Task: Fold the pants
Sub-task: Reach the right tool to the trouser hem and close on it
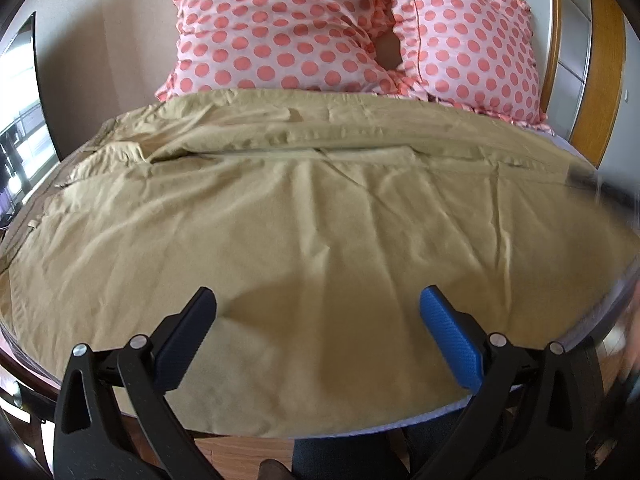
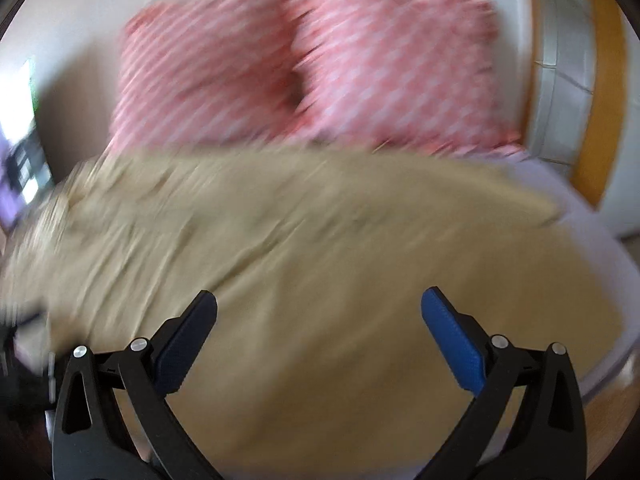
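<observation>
Tan pants (image 1: pixel 320 208) lie spread flat across the bed, one leg folded over the other along a seam line running left to right. My left gripper (image 1: pixel 318 300) is open and empty, hovering over the near edge of the pants. In the right wrist view the pants (image 2: pixel 320 248) are motion-blurred. My right gripper (image 2: pixel 319 302) is open and empty above the pants' near part.
Two pink polka-dot pillows (image 1: pixel 352 28) lie at the head of the bed, behind the pants; they also show blurred in the right wrist view (image 2: pixel 304 68). A wooden headboard frame (image 1: pixel 604 92) stands at right. White sheet (image 2: pixel 576 220) shows right of the pants.
</observation>
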The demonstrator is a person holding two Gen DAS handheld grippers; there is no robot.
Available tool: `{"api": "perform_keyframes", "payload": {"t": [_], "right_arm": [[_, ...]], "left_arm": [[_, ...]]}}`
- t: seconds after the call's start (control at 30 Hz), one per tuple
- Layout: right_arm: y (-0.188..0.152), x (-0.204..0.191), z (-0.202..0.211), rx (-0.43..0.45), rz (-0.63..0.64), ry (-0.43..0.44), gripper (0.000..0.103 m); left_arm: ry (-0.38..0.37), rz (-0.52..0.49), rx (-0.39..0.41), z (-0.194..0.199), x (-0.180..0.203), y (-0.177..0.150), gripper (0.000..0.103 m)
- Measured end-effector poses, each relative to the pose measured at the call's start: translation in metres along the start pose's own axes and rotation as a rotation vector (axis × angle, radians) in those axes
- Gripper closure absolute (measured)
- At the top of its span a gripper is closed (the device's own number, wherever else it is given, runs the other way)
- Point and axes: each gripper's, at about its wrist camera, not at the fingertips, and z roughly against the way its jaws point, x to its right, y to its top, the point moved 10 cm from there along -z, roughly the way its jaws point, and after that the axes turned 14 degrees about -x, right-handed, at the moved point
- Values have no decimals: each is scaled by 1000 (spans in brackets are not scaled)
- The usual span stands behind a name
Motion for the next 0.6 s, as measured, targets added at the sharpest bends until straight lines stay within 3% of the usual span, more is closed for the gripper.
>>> {"api": "perform_keyframes", "payload": {"t": [0.17,0.27,0.3,0.43,0.57,0.6], "right_arm": [[107,110,-36,-74,-316,-99,4],[145,162,-93,-182,-480,-144,36],[152,177,-116,-228,-544,-151,43],[165,212,-177,-331,-698,-215,47],[171,229,-207,-367,-761,-295,46],[172,231,-210,-365,-737,-351,46]], "left_arm": [[-7,1,55,10,1,17,2],[-24,-12,73,9,5,25,2],[-29,-20,80,8,6,28,2],[-29,-42,99,5,8,37,2],[-28,-46,108,0,3,43,2],[-31,-43,108,-1,3,42,2]]}}
